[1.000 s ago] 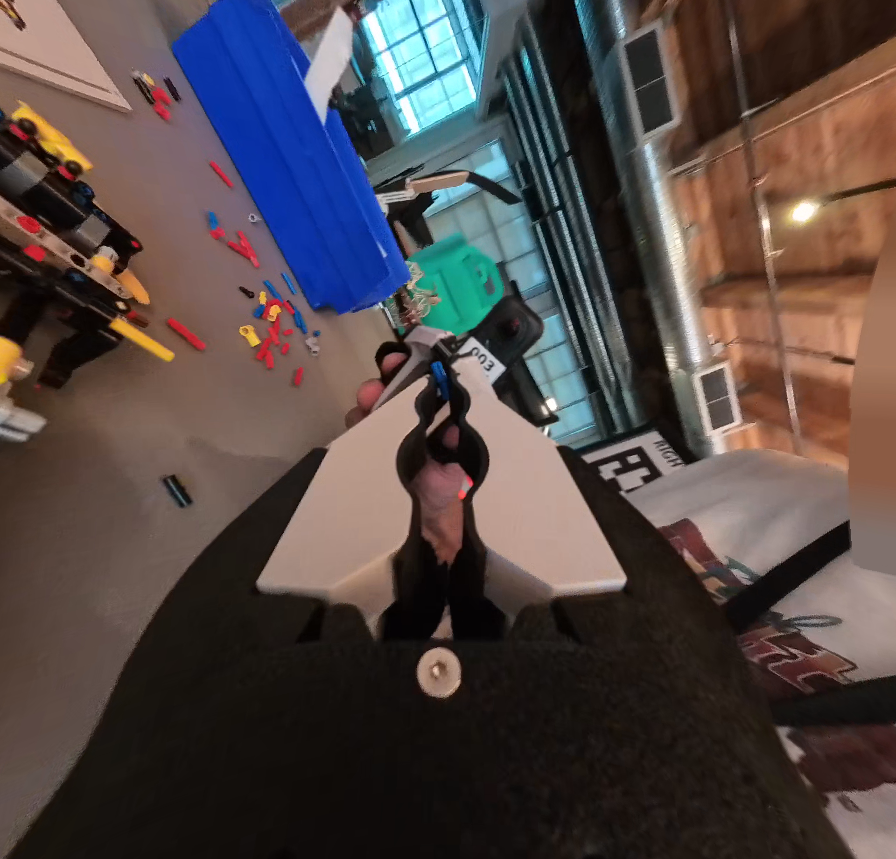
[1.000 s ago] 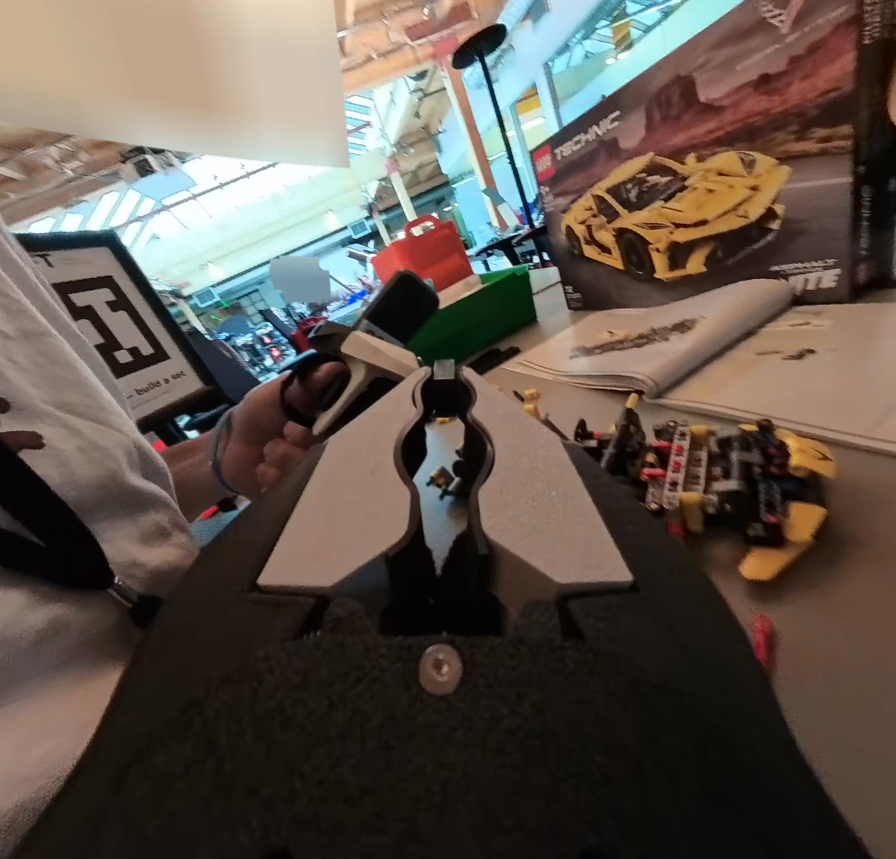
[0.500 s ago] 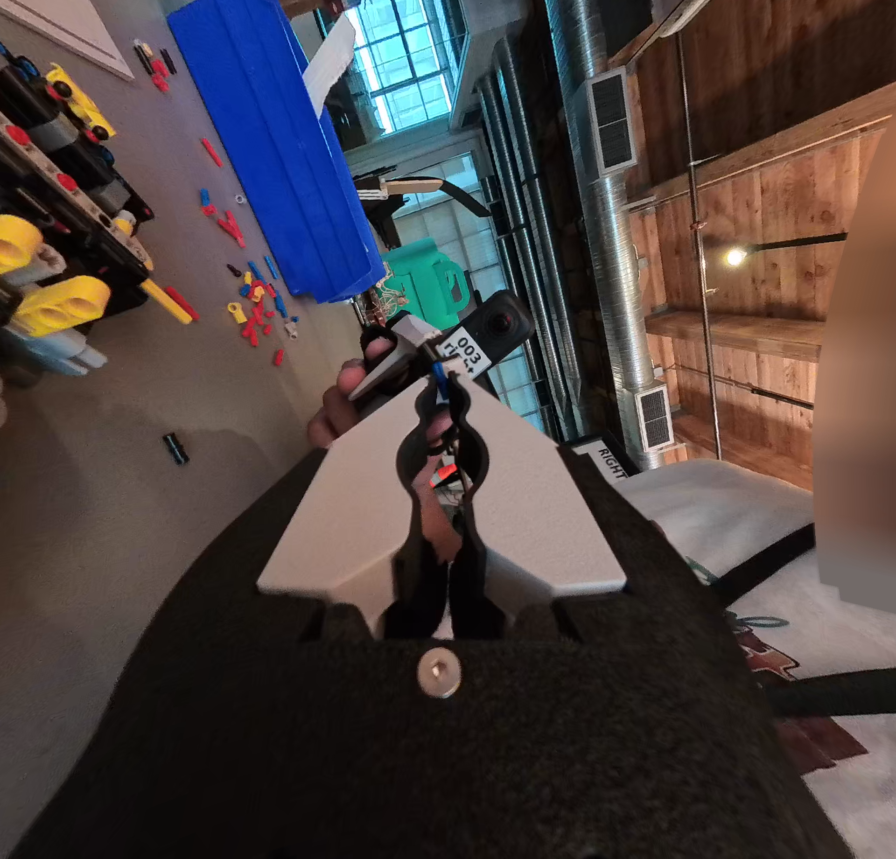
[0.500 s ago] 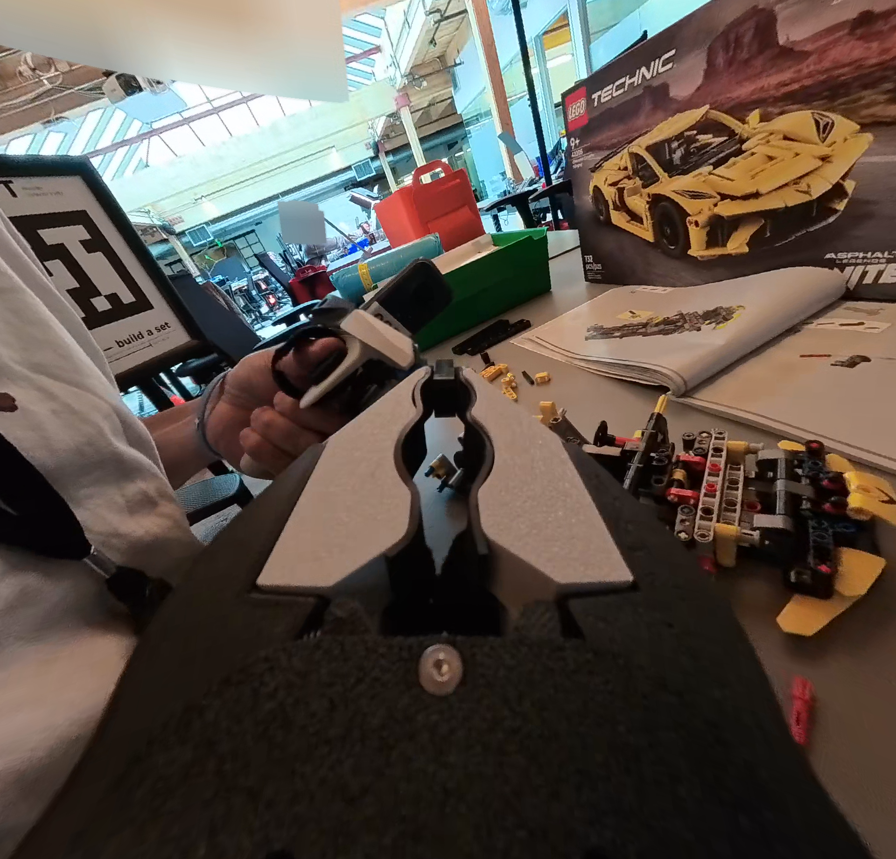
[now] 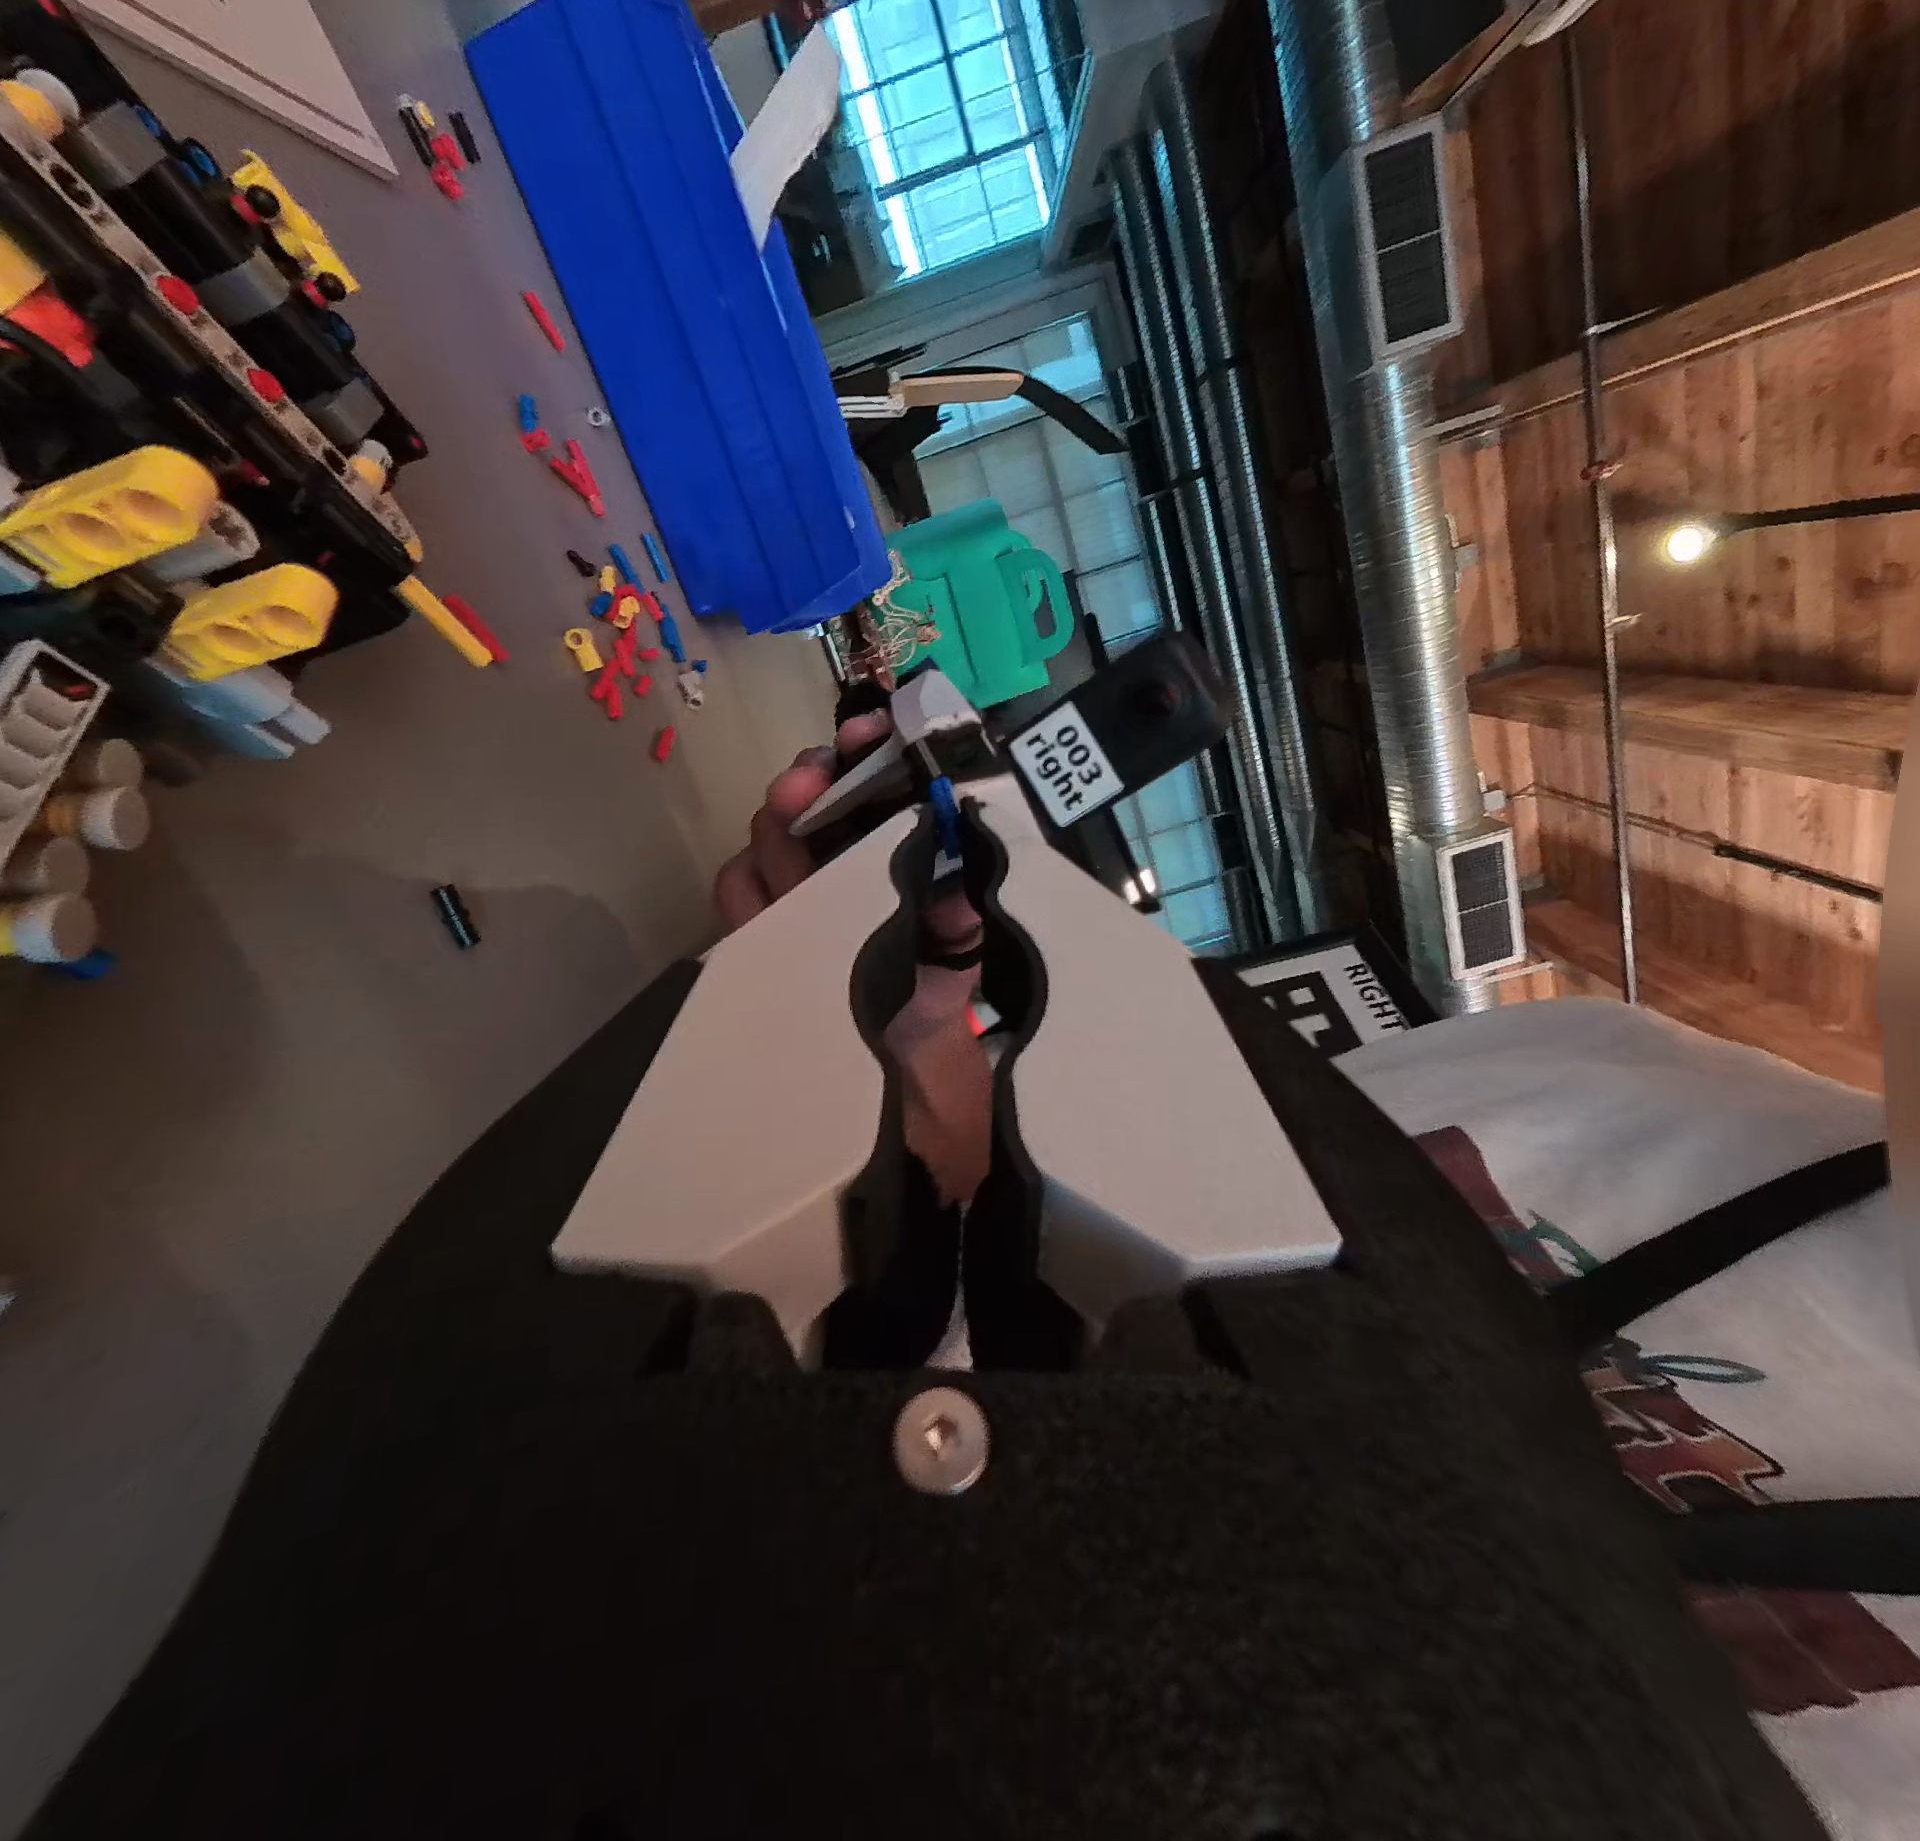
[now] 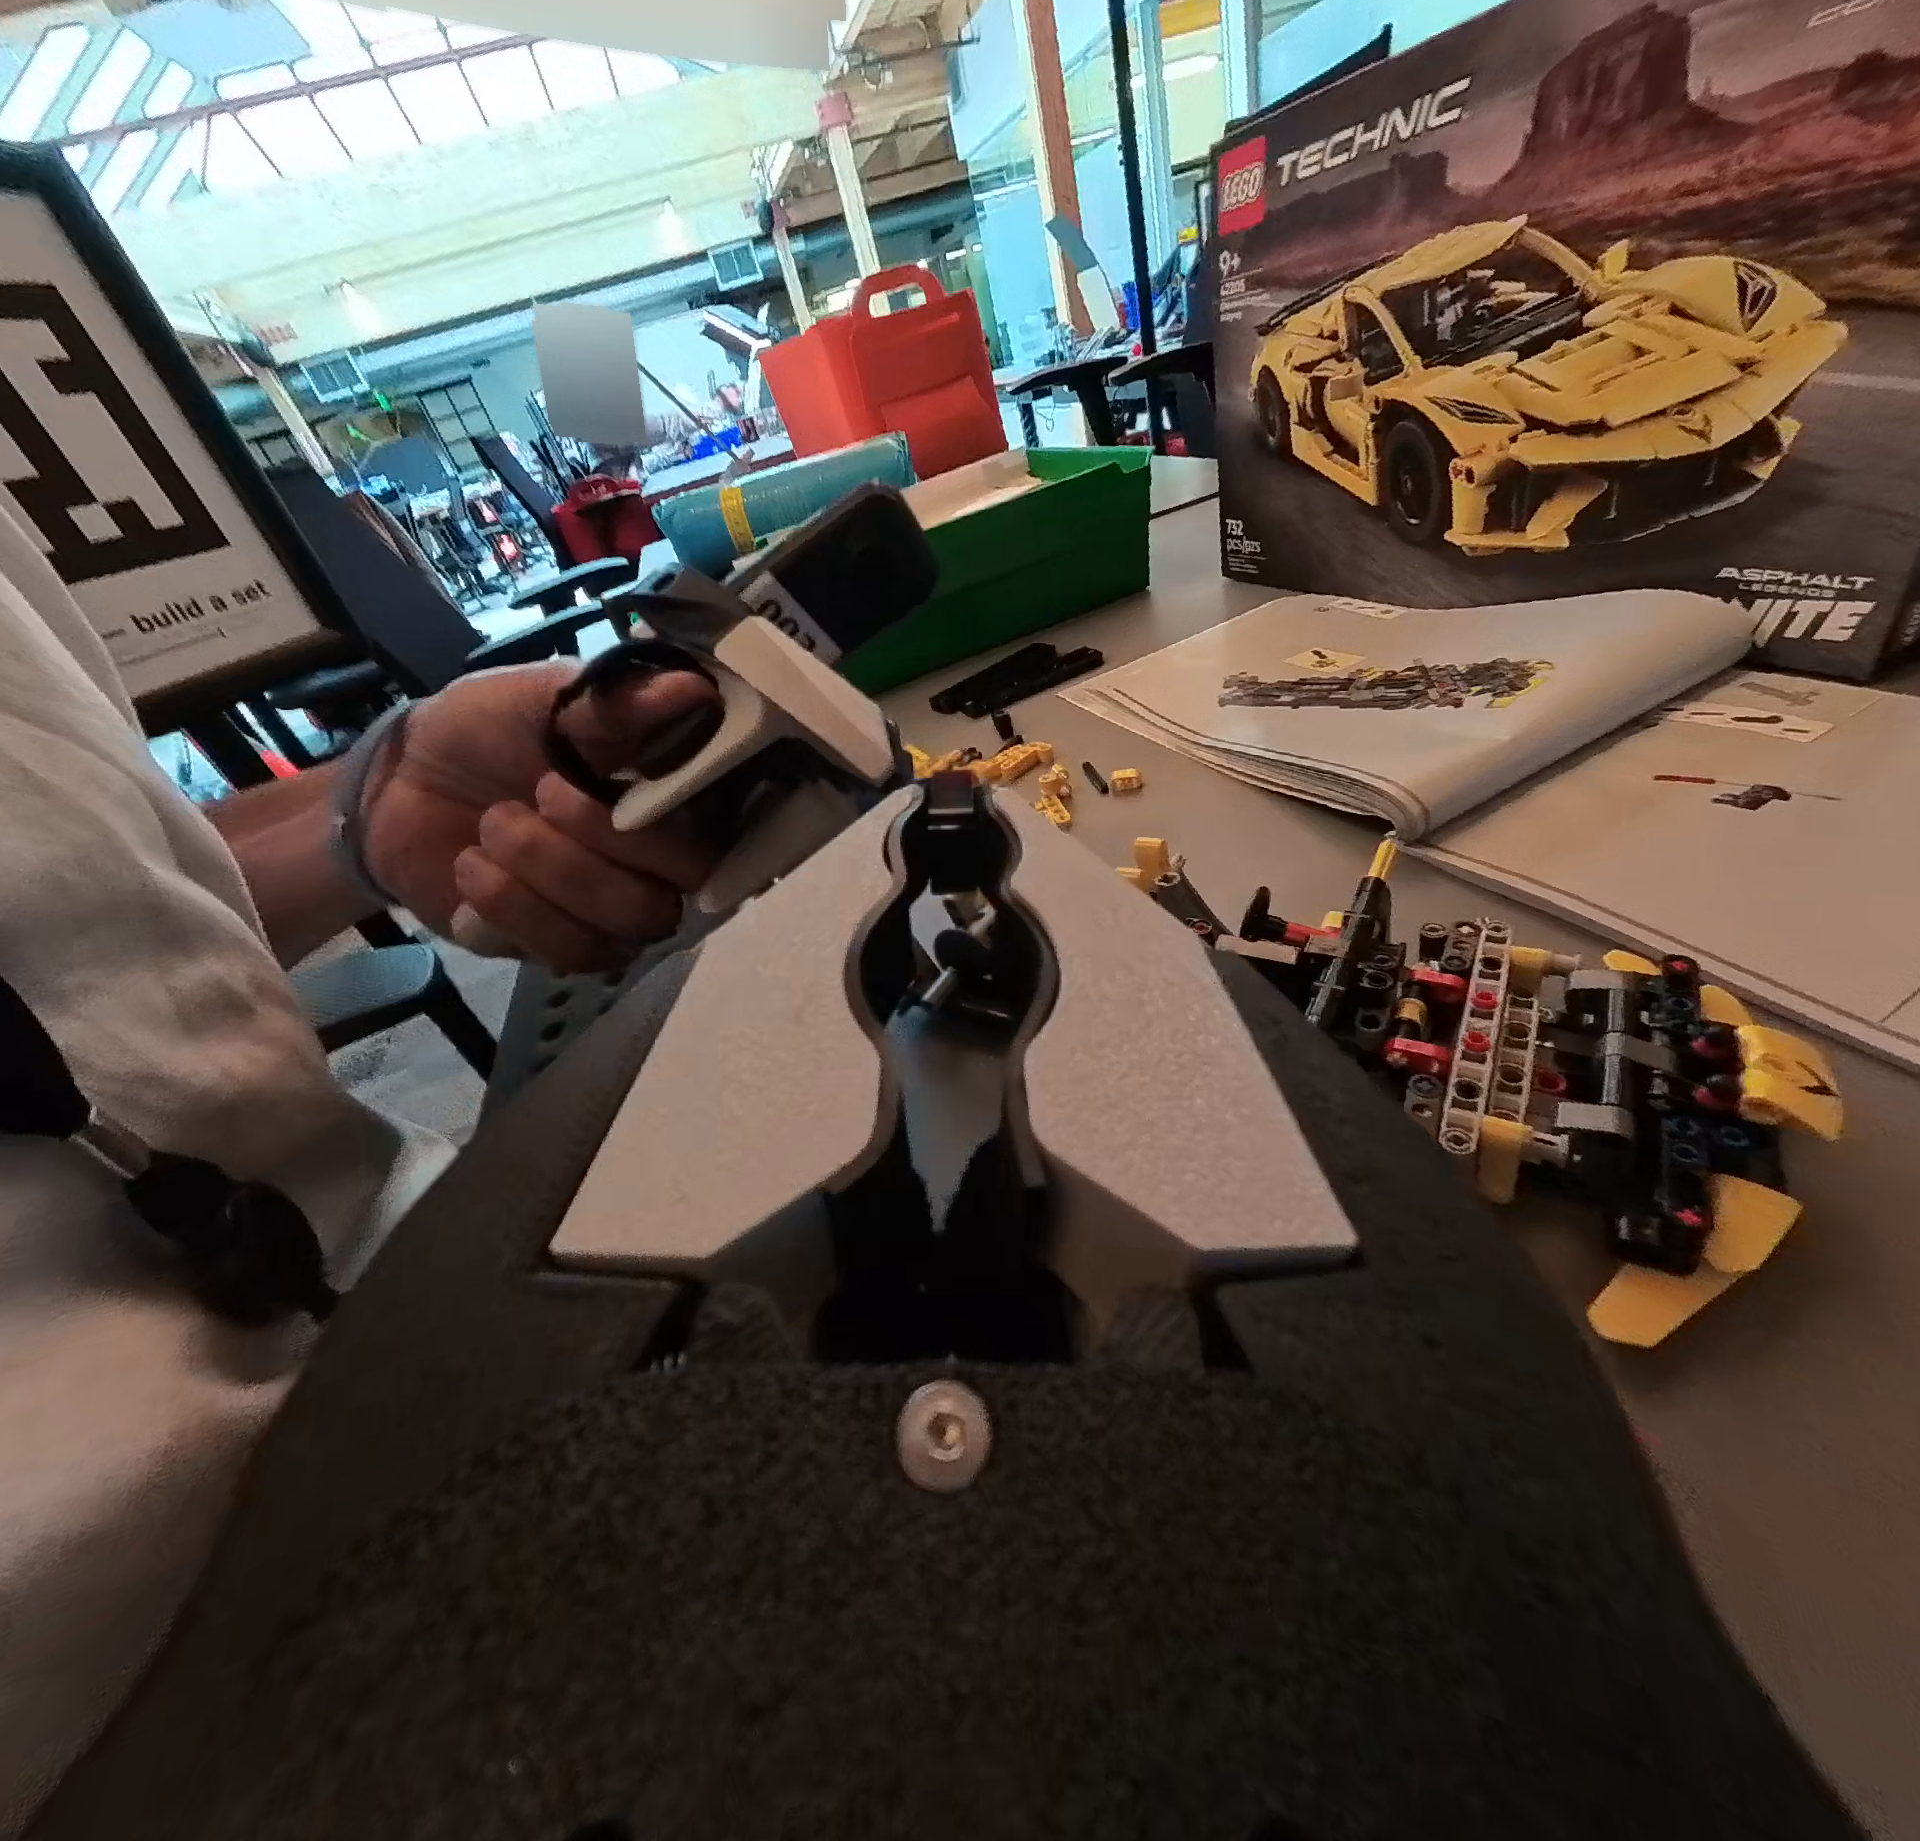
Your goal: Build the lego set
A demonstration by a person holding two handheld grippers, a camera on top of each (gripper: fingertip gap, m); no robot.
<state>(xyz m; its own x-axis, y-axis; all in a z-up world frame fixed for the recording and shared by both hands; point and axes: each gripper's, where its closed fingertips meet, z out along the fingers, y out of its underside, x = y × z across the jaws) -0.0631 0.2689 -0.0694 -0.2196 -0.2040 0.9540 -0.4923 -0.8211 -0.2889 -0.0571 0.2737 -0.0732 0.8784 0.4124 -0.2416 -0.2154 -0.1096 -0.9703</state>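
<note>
Both grippers are raised tip to tip above the grey bench (image 6: 1714, 1396). The left gripper (image 5: 943, 827) has its fingers closed on a tiny blue plastic peg (image 5: 941, 823); the right gripper (image 6: 951, 792) pinches a small black plastic connector (image 6: 950, 790). Both pieces look light, stiff and slippery, best gripped mid-body. The half-built black-and-yellow car chassis (image 6: 1538, 1053) lies beside them.

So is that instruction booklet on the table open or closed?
Open. The instruction booklet lies spread flat by the half-built yellow car, its pages showing.

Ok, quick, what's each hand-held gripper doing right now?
Left hand-held gripper: shut on a small blue pin.
Right hand-held gripper: shut on a small black piece.
</note>
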